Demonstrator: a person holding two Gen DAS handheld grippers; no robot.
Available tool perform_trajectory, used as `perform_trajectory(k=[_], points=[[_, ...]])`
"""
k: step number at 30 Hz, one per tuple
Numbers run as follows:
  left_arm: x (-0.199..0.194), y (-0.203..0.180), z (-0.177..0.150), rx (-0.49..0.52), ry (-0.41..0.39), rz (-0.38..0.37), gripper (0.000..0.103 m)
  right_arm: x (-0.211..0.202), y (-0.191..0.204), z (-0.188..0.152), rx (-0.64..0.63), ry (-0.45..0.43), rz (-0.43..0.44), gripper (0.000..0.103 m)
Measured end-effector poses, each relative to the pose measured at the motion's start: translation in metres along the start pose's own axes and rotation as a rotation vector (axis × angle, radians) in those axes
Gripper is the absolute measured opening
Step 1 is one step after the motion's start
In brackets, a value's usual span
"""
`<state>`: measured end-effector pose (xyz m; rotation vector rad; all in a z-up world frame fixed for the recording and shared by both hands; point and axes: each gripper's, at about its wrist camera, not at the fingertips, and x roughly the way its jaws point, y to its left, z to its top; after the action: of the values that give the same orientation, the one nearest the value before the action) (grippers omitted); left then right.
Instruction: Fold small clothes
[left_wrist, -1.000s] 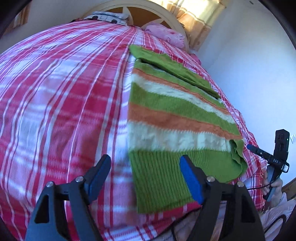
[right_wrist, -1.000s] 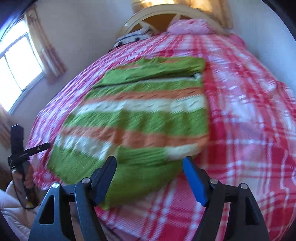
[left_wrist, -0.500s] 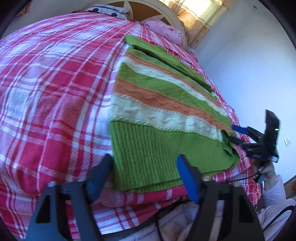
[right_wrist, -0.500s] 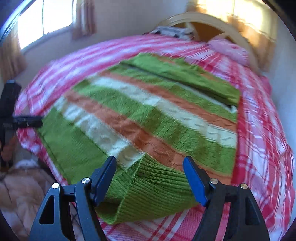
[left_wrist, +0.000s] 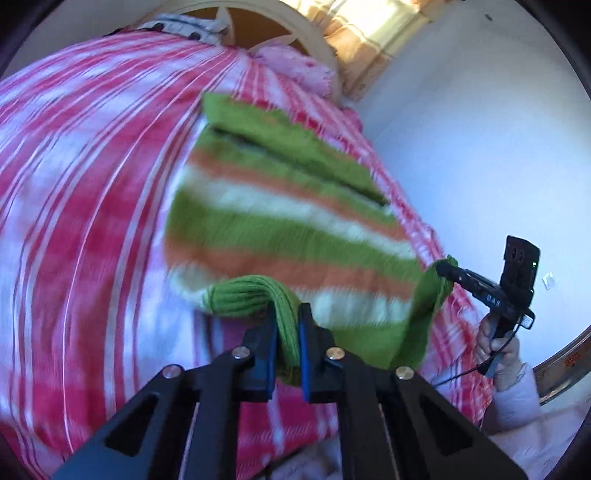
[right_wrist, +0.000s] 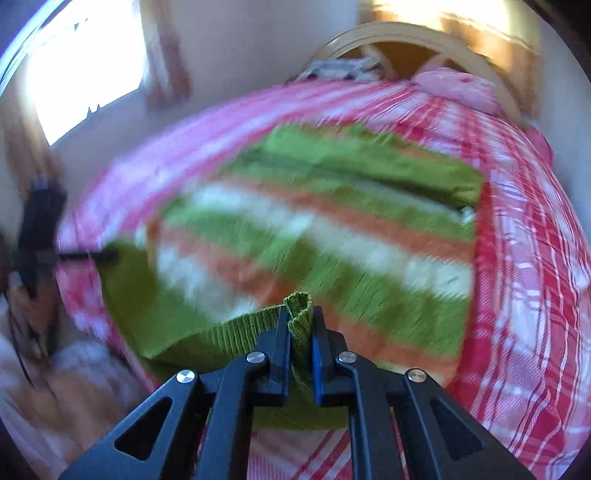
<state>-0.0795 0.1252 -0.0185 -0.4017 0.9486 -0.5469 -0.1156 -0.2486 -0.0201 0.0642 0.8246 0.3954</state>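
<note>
Striped sweater (left_wrist: 280, 229) lies on the bed (left_wrist: 92, 184), ribbed green hem lifted at both near corners. Left claw (left_wrist: 287, 325) clamped on one hem corner; right claw (right_wrist: 300, 328) clamped on the other. Both views motion-blurred. Pink pillow (right_wrist: 458, 88) by headboard.

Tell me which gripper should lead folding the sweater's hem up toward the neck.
Neither clearly: left gripper and right gripper each clamp a corner of the sweater hem, so both should carry it together.

A red plaid bedspread (left_wrist: 92, 206) is covering the bed ahead; a pink pillow (right_wrist: 458, 90) is lying against the far headboard (right_wrist: 406, 37).
</note>
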Motion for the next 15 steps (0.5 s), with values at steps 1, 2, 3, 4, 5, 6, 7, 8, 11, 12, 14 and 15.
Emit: perform_trajectory(k=[1, 2, 3, 4, 5, 6, 7, 8, 11, 12, 14, 15], points=[[0.003, 0.0, 0.011, -0.005, -0.006, -0.007, 0.01, -0.001, -0.008, 0.007, 0.035, -0.024, -0.007, 0.008], [0.009, 0.001, 0.029, -0.019, -0.014, -0.017, 0.01, -0.001, -0.019, 0.018, 0.087, -0.054, -0.019, 0.008], [0.014, 0.003, 0.043, -0.028, -0.016, -0.027, 0.01, 0.002, -0.036, 0.027, 0.152, -0.08, -0.028, 0.008], [0.021, 0.006, 0.058, -0.03, -0.02, -0.024, 0.01, 0.008, -0.047, 0.033, 0.2, -0.09, -0.037, 0.008], [0.03, 0.008, 0.068, -0.03, -0.023, 0.004, 0.01, 0.014, -0.058, 0.037, 0.242, -0.096, -0.055, 0.008], [0.038, 0.013, 0.078, -0.036, -0.017, 0.04, 0.011, 0.023, -0.07, 0.039, 0.283, -0.096, -0.076, 0.008], [0.046, 0.019, 0.085, -0.044, -0.005, 0.063, 0.011, 0.03, -0.078, 0.038, 0.307, -0.09, -0.09, 0.008], [0.052, 0.024, 0.094, -0.057, 0.008, 0.084, 0.012, 0.037, -0.084, 0.036, 0.326, -0.079, -0.107, 0.008], [0.042, 0.038, 0.113, -0.069, -0.023, 0.112, 0.018, 0.056, -0.095, 0.023, 0.391, -0.033, -0.121, 0.008], [0.035, 0.039, 0.112, -0.051, -0.04, 0.107, 0.024, 0.057, -0.097, 0.018, 0.402, -0.031, -0.12, 0.008], [0.023, 0.038, 0.11, 0.017, -0.073, 0.106, 0.037, 0.057, -0.097, 0.01, 0.416, -0.041, -0.113, 0.008], [0.022, 0.037, 0.106, 0.049, -0.068, 0.111, 0.041, 0.056, -0.097, 0.008, 0.425, -0.049, -0.107, 0.008]])
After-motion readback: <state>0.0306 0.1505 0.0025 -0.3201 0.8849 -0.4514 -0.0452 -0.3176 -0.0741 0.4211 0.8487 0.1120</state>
